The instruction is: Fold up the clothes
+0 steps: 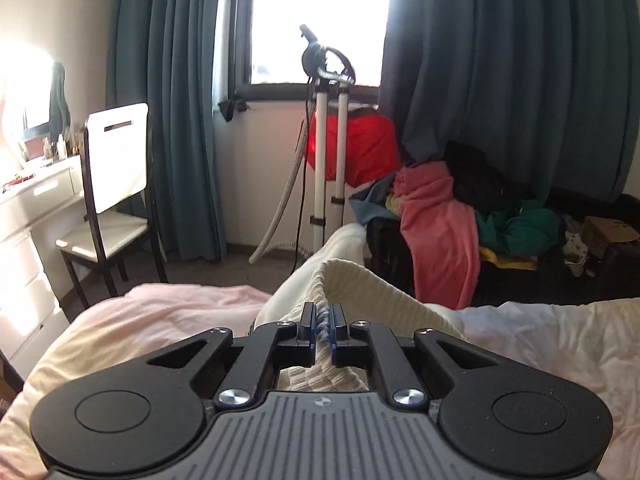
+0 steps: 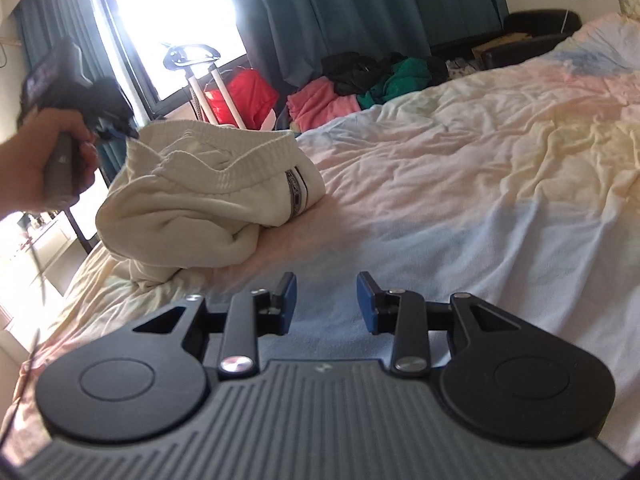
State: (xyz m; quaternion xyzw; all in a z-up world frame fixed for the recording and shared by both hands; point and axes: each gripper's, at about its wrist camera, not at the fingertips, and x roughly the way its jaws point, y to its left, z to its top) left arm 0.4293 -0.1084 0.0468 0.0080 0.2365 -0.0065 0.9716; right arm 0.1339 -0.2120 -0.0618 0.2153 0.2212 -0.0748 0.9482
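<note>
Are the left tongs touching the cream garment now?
Touching. In the left wrist view, the left tongs are shut on the ribbed edge of the cream garment, with fabric pinched between the blue pads.

Cream ribbed-waistband knit trousers (image 2: 208, 184) heaped on pastel crumpled bedsheet (image 2: 460, 184), near bed's left edge. Left gripper (image 1: 323, 318) clamped on waistband fold, lifting it above heap; person's hand (image 2: 44, 160) on its handle, left of trousers. Right gripper (image 2: 326, 300) over bare sheet, before and right of trousers, apart from them. Behind bed: white-poled garment steamer stand (image 1: 328, 152) under window, white-backed dark-framed chair (image 1: 108, 184) to its left, pile of mixed clothes (image 1: 460, 208) to its right.
</note>
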